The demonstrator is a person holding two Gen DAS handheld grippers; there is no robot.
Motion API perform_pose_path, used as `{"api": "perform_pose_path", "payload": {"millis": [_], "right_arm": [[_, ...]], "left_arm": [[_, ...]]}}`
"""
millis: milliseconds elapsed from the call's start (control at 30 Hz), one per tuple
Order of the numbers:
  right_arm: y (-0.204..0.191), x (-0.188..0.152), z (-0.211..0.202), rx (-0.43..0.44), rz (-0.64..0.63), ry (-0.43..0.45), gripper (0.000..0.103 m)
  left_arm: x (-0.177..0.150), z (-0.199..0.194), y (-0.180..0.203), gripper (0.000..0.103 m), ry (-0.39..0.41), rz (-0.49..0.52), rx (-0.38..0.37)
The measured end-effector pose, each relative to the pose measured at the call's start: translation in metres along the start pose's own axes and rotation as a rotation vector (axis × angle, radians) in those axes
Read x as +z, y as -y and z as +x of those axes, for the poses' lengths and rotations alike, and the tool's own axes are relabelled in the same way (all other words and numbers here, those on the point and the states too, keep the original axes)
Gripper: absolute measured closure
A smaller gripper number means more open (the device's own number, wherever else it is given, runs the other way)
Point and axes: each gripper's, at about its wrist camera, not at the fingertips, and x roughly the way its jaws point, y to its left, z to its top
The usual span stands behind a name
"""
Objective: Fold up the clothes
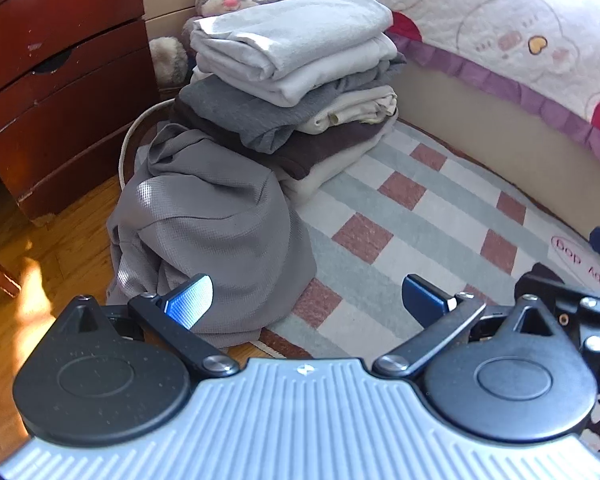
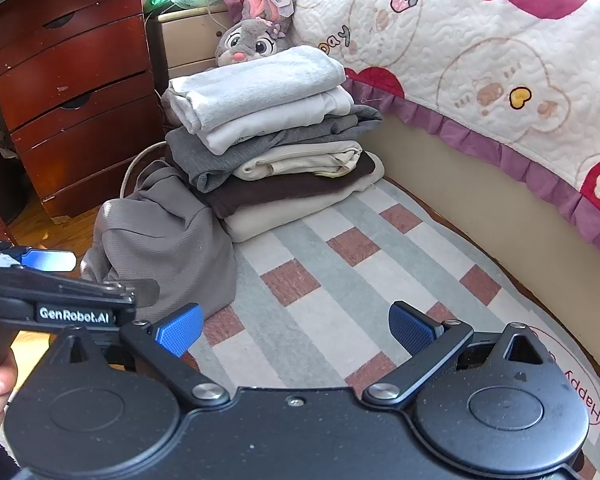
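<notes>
A crumpled grey waffle-knit garment (image 1: 204, 236) lies in a heap at the left edge of a checked rug (image 1: 400, 216), next to a stack of several folded clothes (image 1: 292, 76). My left gripper (image 1: 308, 300) is open and empty, just in front of the heap, its left fingertip over the cloth's near edge. In the right wrist view the same heap (image 2: 164, 248) and stack (image 2: 276, 132) show. My right gripper (image 2: 296, 326) is open and empty above the rug (image 2: 340, 256), right of the heap. The left gripper's fingertip (image 2: 50, 260) shows at the left edge.
A red-brown wooden drawer unit (image 1: 60, 80) stands at the left on a wooden floor (image 1: 28, 292). A grey plush rabbit (image 2: 252, 40) sits behind the stack. A bed with a quilted cover and purple frill (image 2: 500, 80) runs along the right.
</notes>
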Motion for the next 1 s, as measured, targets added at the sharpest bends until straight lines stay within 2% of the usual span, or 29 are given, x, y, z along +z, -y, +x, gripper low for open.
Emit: {"api": "perform_pose_path", "payload": {"millis": [100, 267, 1000], "right_arm": [[0.001, 0.0, 0.001, 0.0, -0.002, -0.001, 0.002], [0.001, -0.001, 0.002, 0.0, -0.004, -0.003, 0.002], [-0.008, -0.001, 0.008, -0.006, -0.025, -0.012, 0.002]], "left_arm": [[0.0, 0.001, 0.001, 0.0, -0.006, -0.02, 0.01], [-0.001, 0.004, 0.005, 0.0, -0.019, 0.029, 0.043], [-0.007, 0.012, 0.003, 0.0, -0.032, 0.035, 0.059]]}}
